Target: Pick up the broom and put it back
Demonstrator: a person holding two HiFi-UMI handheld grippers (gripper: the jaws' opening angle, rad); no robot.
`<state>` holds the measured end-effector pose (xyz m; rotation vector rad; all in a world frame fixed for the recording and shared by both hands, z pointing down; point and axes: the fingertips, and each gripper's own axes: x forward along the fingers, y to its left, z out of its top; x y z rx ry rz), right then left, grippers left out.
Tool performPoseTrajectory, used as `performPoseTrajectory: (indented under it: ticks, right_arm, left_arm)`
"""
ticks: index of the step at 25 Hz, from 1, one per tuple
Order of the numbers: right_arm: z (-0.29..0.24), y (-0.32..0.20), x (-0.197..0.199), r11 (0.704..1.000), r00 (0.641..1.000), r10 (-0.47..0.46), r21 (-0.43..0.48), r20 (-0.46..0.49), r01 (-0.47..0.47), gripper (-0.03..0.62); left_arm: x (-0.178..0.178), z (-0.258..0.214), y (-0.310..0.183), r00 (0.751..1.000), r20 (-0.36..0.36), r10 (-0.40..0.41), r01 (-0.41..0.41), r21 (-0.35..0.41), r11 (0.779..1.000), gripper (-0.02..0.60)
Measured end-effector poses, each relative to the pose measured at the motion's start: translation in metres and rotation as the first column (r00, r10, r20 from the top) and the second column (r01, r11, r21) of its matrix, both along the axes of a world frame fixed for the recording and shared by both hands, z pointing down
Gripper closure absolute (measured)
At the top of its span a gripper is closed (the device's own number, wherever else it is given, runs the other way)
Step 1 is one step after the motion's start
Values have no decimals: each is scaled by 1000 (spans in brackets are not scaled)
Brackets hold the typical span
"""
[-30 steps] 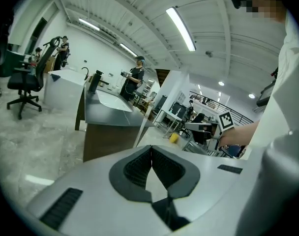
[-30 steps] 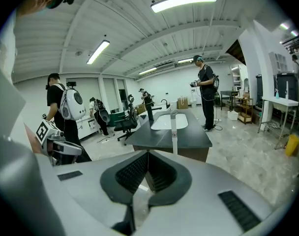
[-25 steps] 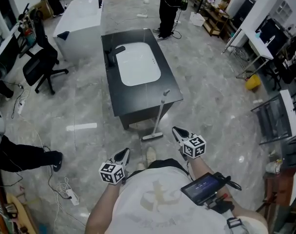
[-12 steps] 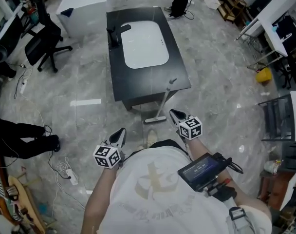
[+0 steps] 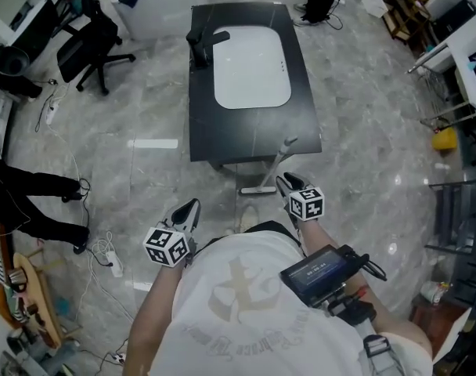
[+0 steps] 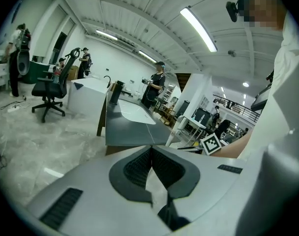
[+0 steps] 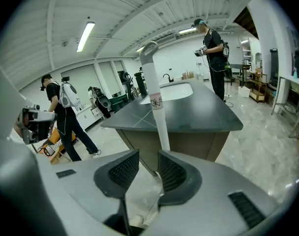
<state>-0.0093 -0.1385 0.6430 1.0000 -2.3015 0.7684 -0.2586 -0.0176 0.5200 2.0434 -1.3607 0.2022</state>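
Grey marble floor [image 5: 363, 163], dark table [image 5: 254, 135] at 12 o'clock with the broom [image 5: 277, 163] leaning on its near edge: right gripper [image 5: 283, 182], drawn closer, has just been opening its jaws, nothing yet between them, so a grasp looks imminent; left gripper [image 5: 192, 207] clenched, empty.

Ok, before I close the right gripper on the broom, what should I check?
1. Jaws of the right gripper apart: ok; they have just been opening, with nothing between them.
2. Broom handle inside the gap: not ok; it stands just ahead of the pads.
3. Handle centred on the gap: not ok; it sits toward one pad.
4. Broom steady: ok; it leans against the dark counter edge.
5. Path clear of the left gripper: ok; it is shut, empty and apart from the broom.
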Motion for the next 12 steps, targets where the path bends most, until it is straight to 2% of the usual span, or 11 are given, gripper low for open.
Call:
performPoseTrajectory:
  ticks: [4,12]
  right_arm:
    - [16,-17,1,999,1000,27,-33,-1,-27,442]
    - [43,-40,-15,997,1000,-13,-76,-26,10,433]
  left_arm:
    - [0,-7,-8,999,15,-29,29,-1,1000,569]
    - [-12,-3,-5,995,44,-91,93,-32,995,569]
